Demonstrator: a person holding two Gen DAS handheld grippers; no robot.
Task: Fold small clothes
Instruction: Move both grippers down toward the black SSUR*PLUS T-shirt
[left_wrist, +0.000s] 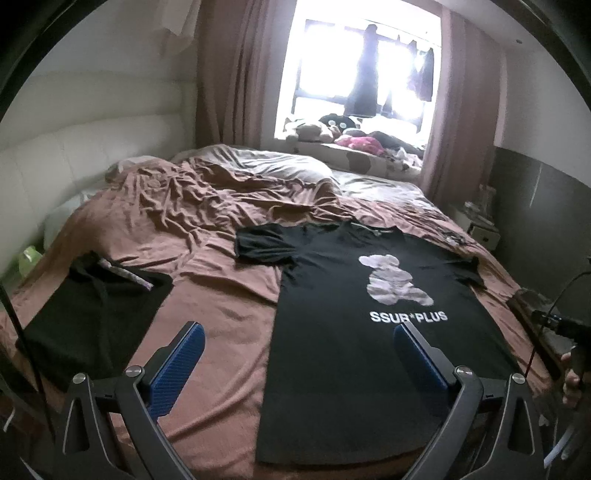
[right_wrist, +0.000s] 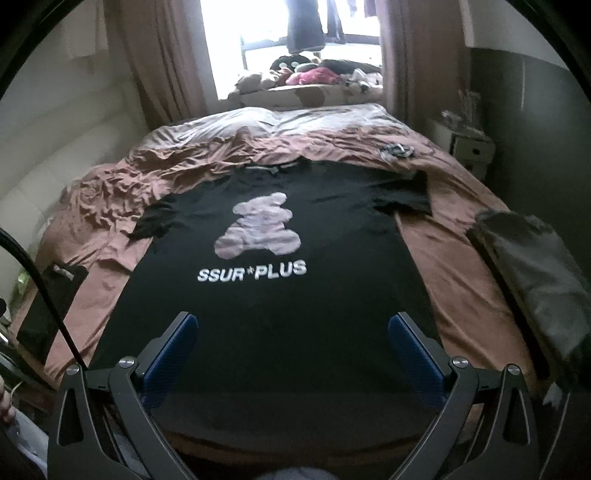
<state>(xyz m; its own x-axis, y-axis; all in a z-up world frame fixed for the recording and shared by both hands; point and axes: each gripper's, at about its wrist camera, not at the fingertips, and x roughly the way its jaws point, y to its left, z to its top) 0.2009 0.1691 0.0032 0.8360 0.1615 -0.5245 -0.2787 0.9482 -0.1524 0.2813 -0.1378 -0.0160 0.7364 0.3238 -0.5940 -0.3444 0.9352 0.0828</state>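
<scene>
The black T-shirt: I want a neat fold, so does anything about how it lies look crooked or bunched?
Mostly flat, print up. The T-shirt has its left sleeve crumpled and bunched rather than spread out; the bedsheet beyond it is heavily wrinkled. Nothing looks damaged.

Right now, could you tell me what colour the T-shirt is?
Black T-shirt, with a pale bear print and white lettering; clearest in the right wrist view.

Matt, seemingly cotton T-shirt

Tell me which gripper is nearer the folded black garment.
Left. The left gripper hovers just right of the folded black garment; the right gripper is over the black T-shirt, farther away.
</scene>
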